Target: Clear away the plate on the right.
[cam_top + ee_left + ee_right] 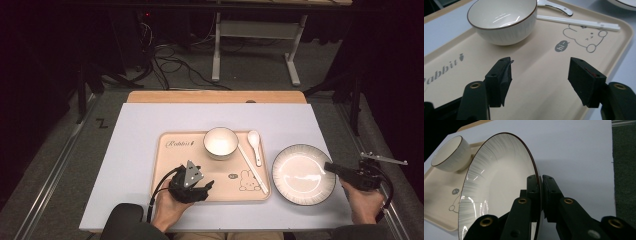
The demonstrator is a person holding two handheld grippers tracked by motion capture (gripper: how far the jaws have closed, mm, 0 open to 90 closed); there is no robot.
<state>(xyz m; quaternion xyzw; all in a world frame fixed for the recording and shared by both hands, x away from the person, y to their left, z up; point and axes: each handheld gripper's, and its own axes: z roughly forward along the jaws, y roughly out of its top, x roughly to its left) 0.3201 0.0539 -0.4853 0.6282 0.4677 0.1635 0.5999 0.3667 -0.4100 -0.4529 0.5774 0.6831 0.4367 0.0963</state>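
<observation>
Gripping: right gripper (541, 195) has its jaws clamped on the near-right rim of the plate (303, 174)
Plate position: on the white table (135, 165), just right of the tray (172, 167); in the right gripper view it stands tilted, so it looks partly raised, though how much rests on the table I cannot tell
Left gripper (539, 80): jaws wide apart and empty, hovering over the near-left part of the tray
On the tray: bowl (220, 142) at the far middle, chopsticks (252, 169) and spoon (255, 145) to its right
Doing it well: keep the pinch deep on the rim, lift slowly and level, since a glazed plate held at one edge will likely sag or slip
Hard to make out: plate's underside; the contact behind the jaws; its destination
</observation>
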